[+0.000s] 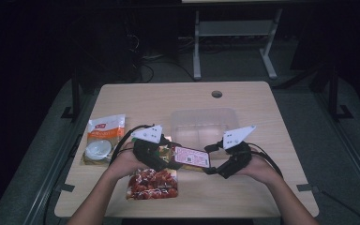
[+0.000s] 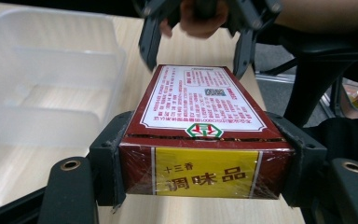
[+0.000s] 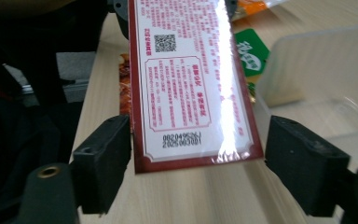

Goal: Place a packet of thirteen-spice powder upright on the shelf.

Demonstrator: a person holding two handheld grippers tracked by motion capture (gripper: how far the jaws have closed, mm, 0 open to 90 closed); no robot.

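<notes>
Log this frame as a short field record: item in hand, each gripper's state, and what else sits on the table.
item in hand: dark red seasoning box with a white printed label, held level above the table
left gripper: jaws pressed on both sides of the box's yellow-labelled end
right gripper: jaws open around the other end, a gap showing at one pad
container: clear plastic bin, beyond the box
other items: orange and white pouch at the left; red snack packet near the front edge

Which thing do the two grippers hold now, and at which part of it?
The left gripper clamps the red seasoning box at one end, by its two long sides. The right gripper stands open around the other end, with a gap beside one jaw.
</notes>
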